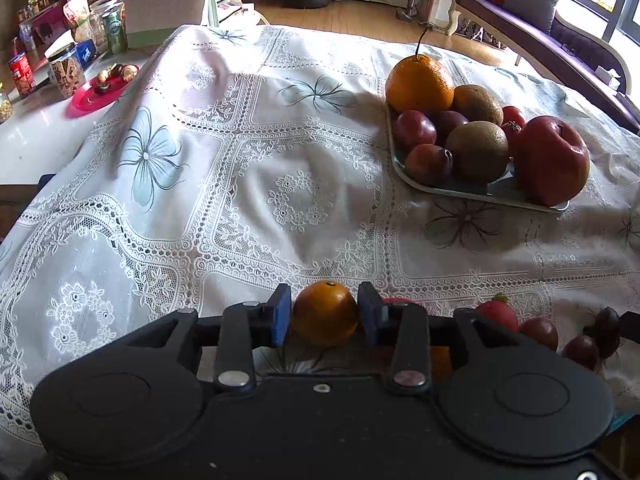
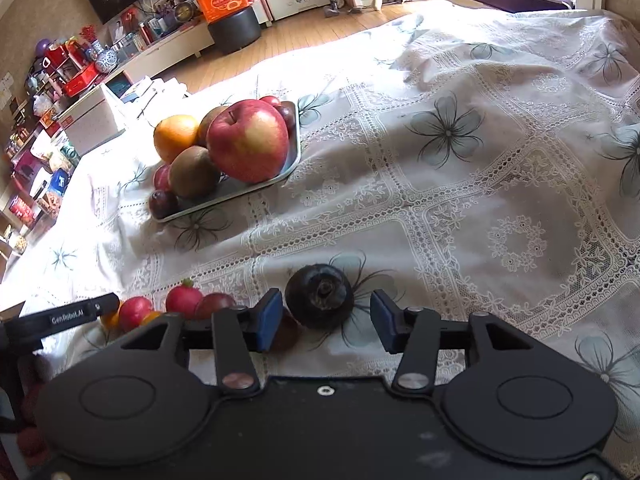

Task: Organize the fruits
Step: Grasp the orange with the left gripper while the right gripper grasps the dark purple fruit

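The worktop under the white lace floral tablecloth (image 1: 248, 184) carries a pale rectangular tray (image 1: 440, 190), already heaped with a big red apple (image 1: 552, 160), a stemmed orange, kiwis and plums. Nearer than the tray, loose fruit remains, so the sorting looks roughly half done. The left gripper (image 1: 325, 314) has its jaws pressed on a small round orange (image 1: 325, 312). The right gripper (image 2: 325, 316) has jaws spread wide around a dark round fruit (image 2: 320, 296), not gripping it. Small red fruits (image 2: 180, 304) lie beside them.

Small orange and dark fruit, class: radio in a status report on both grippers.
Left gripper shut on small orange. Right gripper open around dark fruit, not gripping. Tray already crowded; path over tablecloth clear.
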`<state>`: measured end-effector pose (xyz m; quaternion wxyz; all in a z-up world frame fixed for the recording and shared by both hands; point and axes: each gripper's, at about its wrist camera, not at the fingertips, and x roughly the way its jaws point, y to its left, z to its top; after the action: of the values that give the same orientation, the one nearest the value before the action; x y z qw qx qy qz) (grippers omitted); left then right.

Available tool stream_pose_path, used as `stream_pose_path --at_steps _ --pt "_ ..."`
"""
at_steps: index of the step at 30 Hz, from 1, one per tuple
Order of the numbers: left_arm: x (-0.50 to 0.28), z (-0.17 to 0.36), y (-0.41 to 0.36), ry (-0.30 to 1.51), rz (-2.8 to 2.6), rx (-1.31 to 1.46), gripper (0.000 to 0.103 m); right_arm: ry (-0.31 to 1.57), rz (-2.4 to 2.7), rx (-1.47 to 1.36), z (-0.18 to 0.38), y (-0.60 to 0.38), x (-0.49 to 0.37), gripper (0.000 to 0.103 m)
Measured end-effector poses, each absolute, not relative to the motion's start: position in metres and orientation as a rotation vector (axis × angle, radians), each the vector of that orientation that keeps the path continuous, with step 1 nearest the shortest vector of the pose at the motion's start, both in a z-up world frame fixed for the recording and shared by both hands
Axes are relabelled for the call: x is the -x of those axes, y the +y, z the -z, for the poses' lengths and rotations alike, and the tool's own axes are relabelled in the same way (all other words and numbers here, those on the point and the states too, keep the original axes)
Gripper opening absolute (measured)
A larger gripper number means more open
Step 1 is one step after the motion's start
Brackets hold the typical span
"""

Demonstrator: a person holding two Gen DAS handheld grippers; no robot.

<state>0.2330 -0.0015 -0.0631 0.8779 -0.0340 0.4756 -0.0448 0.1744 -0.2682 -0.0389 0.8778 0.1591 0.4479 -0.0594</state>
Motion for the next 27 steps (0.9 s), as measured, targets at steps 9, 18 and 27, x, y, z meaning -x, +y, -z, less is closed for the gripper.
stream_pose_path --at_steps 9,18,27 --pt "-0.238 0.075 0.012 1.027 0.125 0.107 0.052 0.997 0.168 -0.267 0.056 -0.257 -0.203 0.059" --pt "-0.230 0.077 -0.003 0.986 0.087 0.017 0.050 0.977 0.192 -0.204 0.069 -0.247 -0.202 0.059" --pt "-0.224 0.082 0.003 0.938 0.101 0.056 0.047 0.936 0.182 -0.211 0.070 -0.247 -0.194 0.045"
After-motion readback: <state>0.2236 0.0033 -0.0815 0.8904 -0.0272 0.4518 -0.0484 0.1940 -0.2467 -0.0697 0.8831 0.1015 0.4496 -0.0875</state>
